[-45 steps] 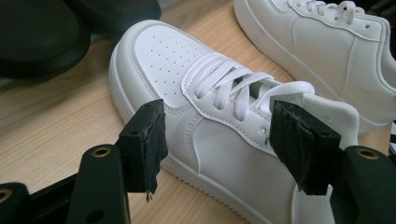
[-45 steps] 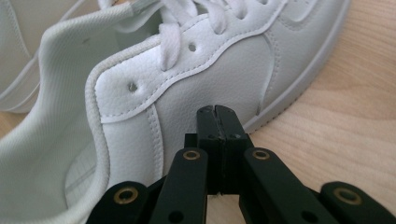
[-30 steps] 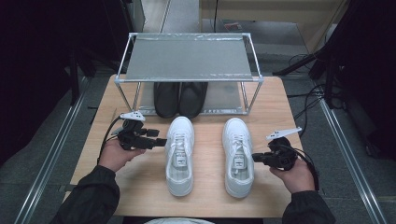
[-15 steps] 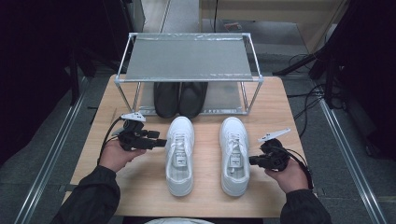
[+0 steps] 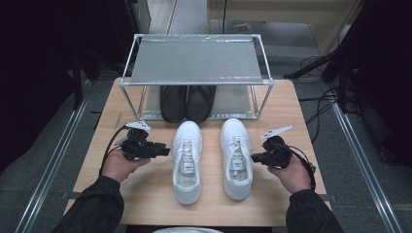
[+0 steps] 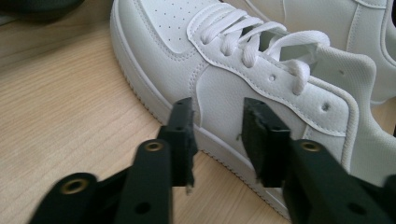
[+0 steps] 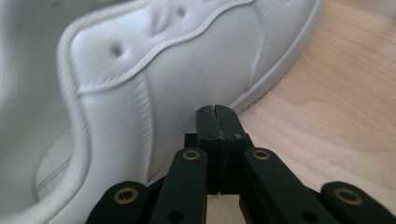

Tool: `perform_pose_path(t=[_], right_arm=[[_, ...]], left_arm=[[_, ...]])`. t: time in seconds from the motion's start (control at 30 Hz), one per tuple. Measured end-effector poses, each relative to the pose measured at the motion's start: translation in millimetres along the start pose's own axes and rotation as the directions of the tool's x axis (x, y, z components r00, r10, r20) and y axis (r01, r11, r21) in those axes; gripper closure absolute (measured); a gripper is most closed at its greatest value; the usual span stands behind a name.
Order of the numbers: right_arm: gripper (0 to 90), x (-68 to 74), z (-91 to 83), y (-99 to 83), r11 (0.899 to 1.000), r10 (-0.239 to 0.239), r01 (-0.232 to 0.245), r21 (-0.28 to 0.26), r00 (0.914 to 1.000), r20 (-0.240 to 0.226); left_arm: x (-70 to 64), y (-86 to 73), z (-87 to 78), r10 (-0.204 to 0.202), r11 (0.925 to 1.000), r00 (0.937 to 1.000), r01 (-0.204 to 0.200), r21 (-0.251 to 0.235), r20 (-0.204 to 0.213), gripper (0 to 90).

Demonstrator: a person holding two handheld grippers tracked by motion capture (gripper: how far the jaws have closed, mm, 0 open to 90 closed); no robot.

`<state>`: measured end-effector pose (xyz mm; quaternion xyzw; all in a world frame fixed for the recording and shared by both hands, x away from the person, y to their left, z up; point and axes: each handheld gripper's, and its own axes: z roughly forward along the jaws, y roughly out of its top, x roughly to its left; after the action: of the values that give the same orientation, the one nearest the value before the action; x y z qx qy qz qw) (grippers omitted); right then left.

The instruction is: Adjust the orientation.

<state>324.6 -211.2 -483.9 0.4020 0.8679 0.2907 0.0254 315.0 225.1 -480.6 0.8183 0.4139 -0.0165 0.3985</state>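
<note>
Two white sneakers lie side by side on the wooden table, toes pointing away from me: the left one (image 5: 187,160) and the right one (image 5: 236,158). My left gripper (image 5: 165,151) is just left of the left sneaker. In the left gripper view that gripper (image 6: 217,126) is open, with the sneaker's outer side (image 6: 224,88) right in front of the jaws. My right gripper (image 5: 253,157) sits against the right sneaker's outer side. In the right gripper view it (image 7: 216,112) is shut with nothing held, its tip at the sneaker's side (image 7: 154,70).
A metal-framed rack (image 5: 194,60) with a grey top shelf stands at the back of the table (image 5: 291,111). A pair of black shoes (image 5: 188,102) sits under it. Bare wood lies left and right of the sneakers. Cables trail on the floor at right.
My right gripper has moved left against the right sneaker, and that sneaker has shifted left, closer to the other one. The left gripper has stayed in place.
</note>
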Motion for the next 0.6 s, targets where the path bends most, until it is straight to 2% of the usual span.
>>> perform_pose_path(t=[0.03,0.13,0.47,0.6], right_arm=[[90.0,-2.3,0.5,1.9,1.0,0.017,-0.018,-0.007,0.9998,-0.005],[90.0,-4.8,3.1,6.7,0.999,0.028,-0.028,-0.016,0.9993,-0.026],[90.0,1.1,10.9,17.2,1.0,-0.002,0.001,-0.016,0.9995,-0.033],[90.0,3.7,14.6,22.5,1.0,-0.014,0.013,-0.01,0.9992,-0.038]], left_arm=[[-0.4,-0.4,-0.6,-0.005,1.0,1.0,0.005,-0.004,0.007,71.4],[-2.3,-1.9,0.2,-0.003,1.0,0.9999,0.003,-0.001,0.012,78.1],[-5.6,-10.8,16.5,0.002,0.9967,0.9998,-0.003,0.081,0.018,79.2],[-8.7,-12.6,23.1,0.008,0.9956,0.9995,-0.011,0.093,0.03,79.0]])
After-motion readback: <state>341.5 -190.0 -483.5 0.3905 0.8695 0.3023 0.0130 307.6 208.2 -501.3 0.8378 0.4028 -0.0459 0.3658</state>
